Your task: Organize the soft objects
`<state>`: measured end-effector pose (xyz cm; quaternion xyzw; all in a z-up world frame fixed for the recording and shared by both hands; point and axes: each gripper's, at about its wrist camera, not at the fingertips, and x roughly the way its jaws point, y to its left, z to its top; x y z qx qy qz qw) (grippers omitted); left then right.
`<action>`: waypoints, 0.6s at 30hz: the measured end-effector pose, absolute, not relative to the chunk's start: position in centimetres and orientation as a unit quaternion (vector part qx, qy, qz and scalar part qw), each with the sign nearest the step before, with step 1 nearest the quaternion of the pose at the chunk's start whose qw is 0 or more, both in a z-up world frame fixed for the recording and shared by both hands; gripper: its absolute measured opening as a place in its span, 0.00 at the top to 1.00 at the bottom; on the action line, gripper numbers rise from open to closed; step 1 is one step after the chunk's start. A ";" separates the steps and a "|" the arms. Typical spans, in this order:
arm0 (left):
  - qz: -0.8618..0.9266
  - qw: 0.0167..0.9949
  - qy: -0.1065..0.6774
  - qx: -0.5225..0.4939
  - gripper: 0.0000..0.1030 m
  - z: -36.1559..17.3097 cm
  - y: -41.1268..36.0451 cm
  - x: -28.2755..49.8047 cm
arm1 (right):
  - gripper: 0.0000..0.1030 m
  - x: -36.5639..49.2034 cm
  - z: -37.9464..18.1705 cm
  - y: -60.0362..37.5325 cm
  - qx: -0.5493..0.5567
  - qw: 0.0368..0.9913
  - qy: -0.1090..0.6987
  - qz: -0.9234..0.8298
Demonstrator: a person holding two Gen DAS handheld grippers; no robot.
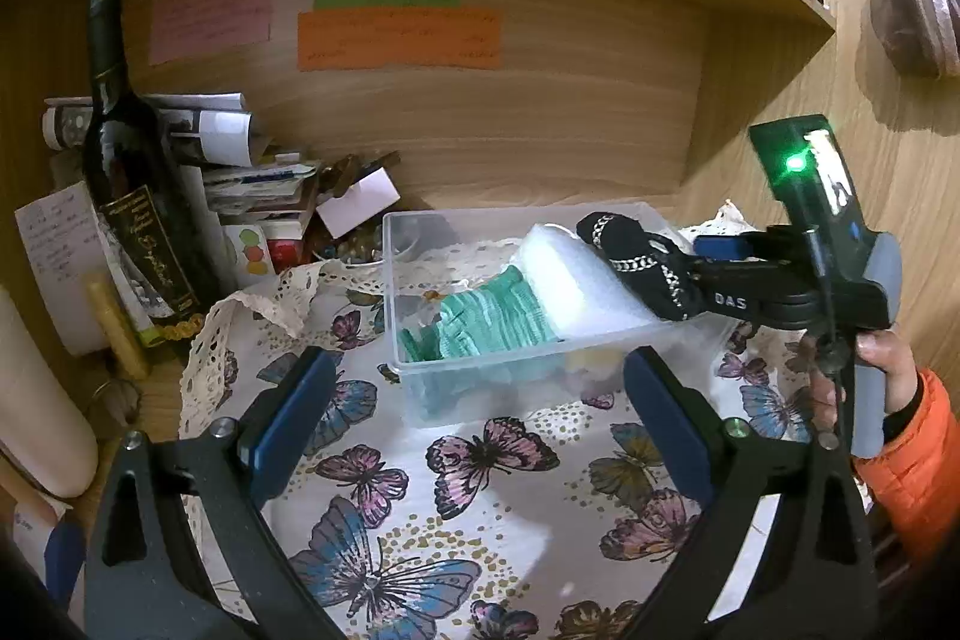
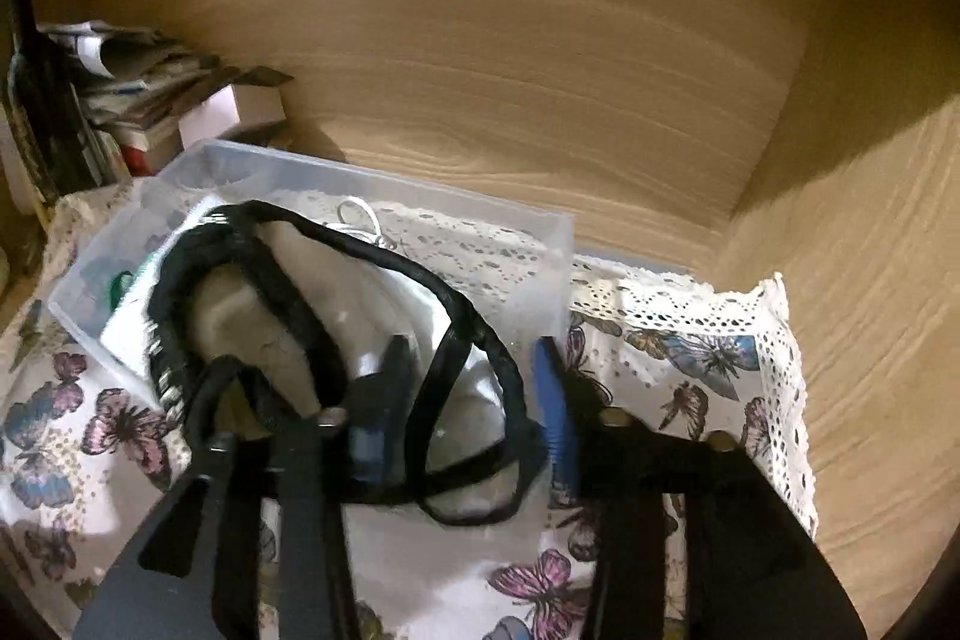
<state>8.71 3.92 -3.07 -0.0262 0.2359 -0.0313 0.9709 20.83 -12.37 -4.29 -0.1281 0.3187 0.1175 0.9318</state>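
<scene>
A clear plastic box [image 1: 420,376] stands on the butterfly cloth. It holds a green knitted cloth [image 1: 492,322] and a white foam pad [image 1: 576,280]. My right gripper [image 1: 678,274] reaches in from the right over the box rim with a black garment with chain trim [image 1: 636,256] on its fingers. In the right wrist view the garment [image 2: 312,340] hangs looped over the left finger [image 2: 372,424]; the jaws stand apart above the box [image 2: 540,244]. My left gripper [image 1: 480,412] is open and empty in front of the box.
A dark wine bottle [image 1: 129,196], stacked papers and boxes [image 1: 252,184] and a white roll [image 1: 36,400] crowd the left of the wooden shelf. Coloured notes [image 1: 396,34] stick to the back wall. The lace-edged butterfly cloth [image 1: 456,508] covers the shelf floor.
</scene>
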 end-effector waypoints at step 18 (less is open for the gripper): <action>-0.022 0.989 0.141 -0.034 0.01 2.0 2.7 4.9 | 0.02 8.2 3.4 -14.6 -0.076 0.969 0.143 0.186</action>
